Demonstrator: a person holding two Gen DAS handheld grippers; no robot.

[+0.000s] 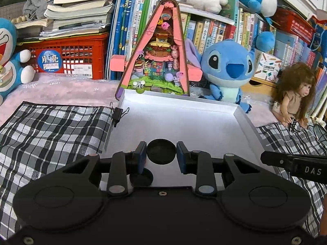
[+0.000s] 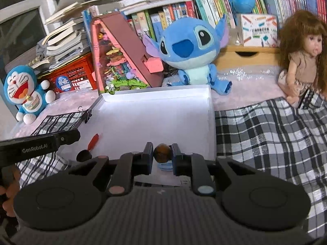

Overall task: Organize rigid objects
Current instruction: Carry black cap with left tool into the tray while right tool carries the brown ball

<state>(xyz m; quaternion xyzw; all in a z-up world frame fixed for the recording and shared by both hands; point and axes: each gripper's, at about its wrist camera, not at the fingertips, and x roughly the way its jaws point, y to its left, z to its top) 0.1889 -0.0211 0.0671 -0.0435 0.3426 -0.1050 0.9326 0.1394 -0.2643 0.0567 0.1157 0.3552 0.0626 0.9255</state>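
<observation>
A white shallow box [image 1: 241, 118] lies on a checked cloth; it also shows in the right wrist view [image 2: 210, 110]. My left gripper [image 1: 161, 153] is shut on a black round disc [image 1: 161, 151] held over the box's near part. A second black round piece [image 1: 143, 176] sits just below its left finger. My right gripper [image 2: 162, 153] is shut on a brown ball [image 2: 162, 152] above a blue round object [image 2: 164, 165] in the box. A red carrot-shaped piece [image 2: 93, 141] and a black round piece [image 2: 83, 155] lie at the box's near left.
The checked cloth [image 1: 51, 130] spreads on both sides of the box. A black binder clip [image 1: 117, 115] grips the box's left rim. Behind stand a pink triangular toy house [image 1: 157, 61], a blue plush [image 1: 226, 69], a doll [image 1: 292, 96] and a red crate [image 1: 69, 57].
</observation>
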